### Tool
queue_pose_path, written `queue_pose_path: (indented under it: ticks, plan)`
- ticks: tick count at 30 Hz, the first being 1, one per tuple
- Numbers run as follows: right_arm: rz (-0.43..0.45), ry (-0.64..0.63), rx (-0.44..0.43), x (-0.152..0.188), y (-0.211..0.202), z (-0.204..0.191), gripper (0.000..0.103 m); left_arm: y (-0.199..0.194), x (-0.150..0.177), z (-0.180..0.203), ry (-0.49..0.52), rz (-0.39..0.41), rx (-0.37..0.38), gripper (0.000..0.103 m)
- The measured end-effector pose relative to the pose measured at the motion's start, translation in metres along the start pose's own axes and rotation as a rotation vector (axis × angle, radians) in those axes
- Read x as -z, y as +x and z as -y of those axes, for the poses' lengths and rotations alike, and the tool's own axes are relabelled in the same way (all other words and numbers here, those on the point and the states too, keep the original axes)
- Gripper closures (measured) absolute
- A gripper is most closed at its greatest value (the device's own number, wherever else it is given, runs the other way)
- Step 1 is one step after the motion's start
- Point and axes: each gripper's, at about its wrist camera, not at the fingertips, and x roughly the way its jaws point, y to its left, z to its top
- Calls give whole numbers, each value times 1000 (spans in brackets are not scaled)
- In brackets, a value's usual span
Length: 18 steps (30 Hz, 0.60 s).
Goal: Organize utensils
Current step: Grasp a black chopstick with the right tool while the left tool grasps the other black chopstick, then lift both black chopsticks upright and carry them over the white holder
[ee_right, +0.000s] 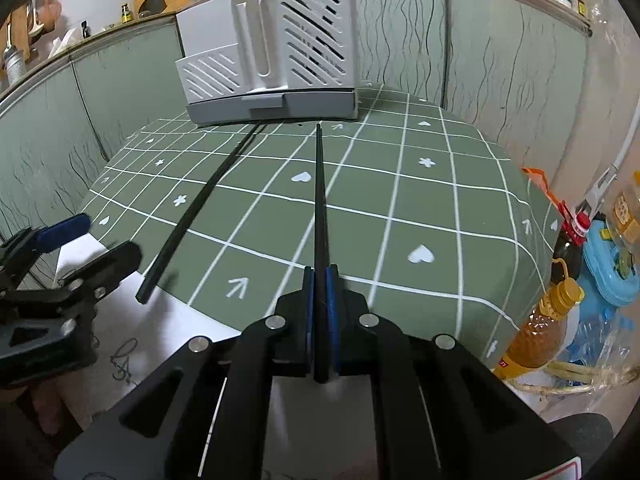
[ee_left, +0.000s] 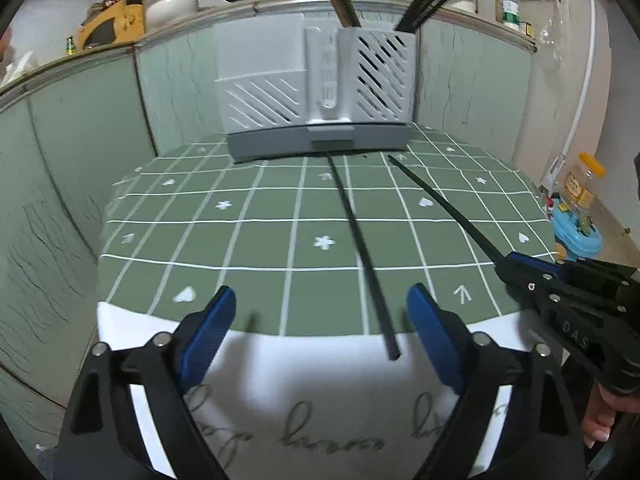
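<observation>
Two black chopsticks are on the green checked tablecloth (ee_left: pixel 256 244). One chopstick (ee_left: pixel 360 248) lies flat, pointing at the white slotted utensil holder (ee_left: pixel 320 92), and its near end sits between the fingers of my left gripper (ee_left: pixel 324 316). That gripper is open and its blue pads (ee_left: pixel 212 328) stand clear of the stick. My right gripper (ee_right: pixel 320 274) is shut on the other chopstick (ee_right: pixel 320 200), whose tip reaches toward the holder (ee_right: pixel 272 52). Brown and black chopsticks stand in the holder's tall right compartment. In the right wrist view, the left gripper (ee_right: pixel 94 242) is at the left beside the lying chopstick (ee_right: pixel 192 208).
A white cloth with script (ee_left: pixel 320 400) covers the table's near edge. Green wall panels (ee_left: pixel 80 140) close in behind and to the left, under a ledge with a white pot (ee_left: pixel 172 4) and bottles. An oil bottle (ee_right: pixel 548 320) and a blue container (ee_right: pixel 612 264) stand off the table's right side.
</observation>
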Motion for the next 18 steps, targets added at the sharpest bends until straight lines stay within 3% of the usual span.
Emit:
queue_pose_path:
  ticks: [4, 7, 10, 13, 15, 18]
  plan:
    - [3, 15, -5, 2, -4, 7, 97, 14, -4, 12, 8, -36, 17, 28]
    - [4, 18, -8, 3, -6, 10, 97, 23, -4, 18, 13, -56, 22, 40]
    - [5, 16, -10, 3, -7, 10, 97, 29, -2, 24, 26, -52, -11, 47]
    - [5, 12, -12, 4, -7, 9, 97, 29, 0, 28, 23, -26, -54, 63]
    - [5, 7, -9, 3, -7, 8, 97, 27, 0, 27, 32, -14, -79, 88]
    - [4, 3, -11, 3, -7, 6, 97, 26, -1, 22, 23, -12, -68, 95]
